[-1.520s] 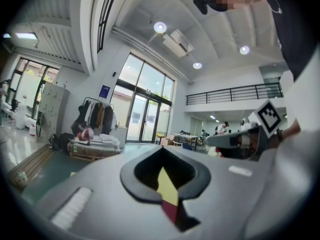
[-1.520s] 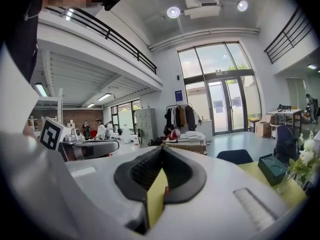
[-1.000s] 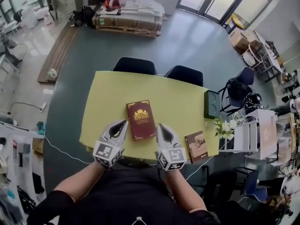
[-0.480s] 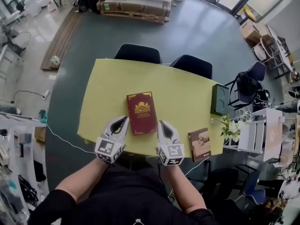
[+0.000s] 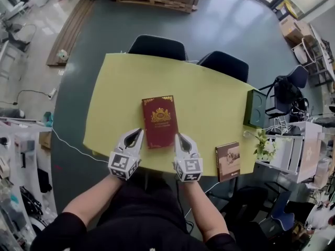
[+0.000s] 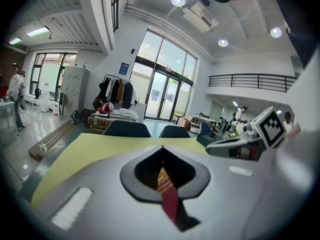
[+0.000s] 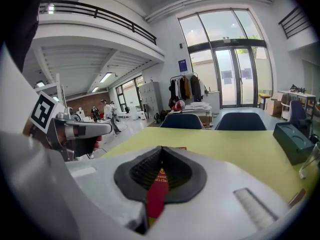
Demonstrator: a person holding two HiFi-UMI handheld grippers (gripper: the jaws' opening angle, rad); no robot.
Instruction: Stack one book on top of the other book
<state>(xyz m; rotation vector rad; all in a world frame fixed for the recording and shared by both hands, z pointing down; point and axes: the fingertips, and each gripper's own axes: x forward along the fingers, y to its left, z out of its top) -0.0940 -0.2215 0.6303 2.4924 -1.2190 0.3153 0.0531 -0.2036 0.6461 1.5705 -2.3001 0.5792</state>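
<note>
Smooth matt yellow-green table top (image 5: 209, 103), laminate-looking. The red book (image 5: 159, 121) has a hard cover w/ slight sheen, shiny gold stamping. The brown book (image 5: 228, 161) has a matt cover. Matt grey-white plastic shells on left gripper (image 5: 138, 132) & right gripper (image 5: 178, 136); inner pads (image 7: 145, 171) black, ribbed, rubbery-looking

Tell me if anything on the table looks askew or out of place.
Nothing spilled or damaged. The brown book lies at the near right corner of the yellow table, close to its edge, apart from the red book lying flat mid-table.
</note>
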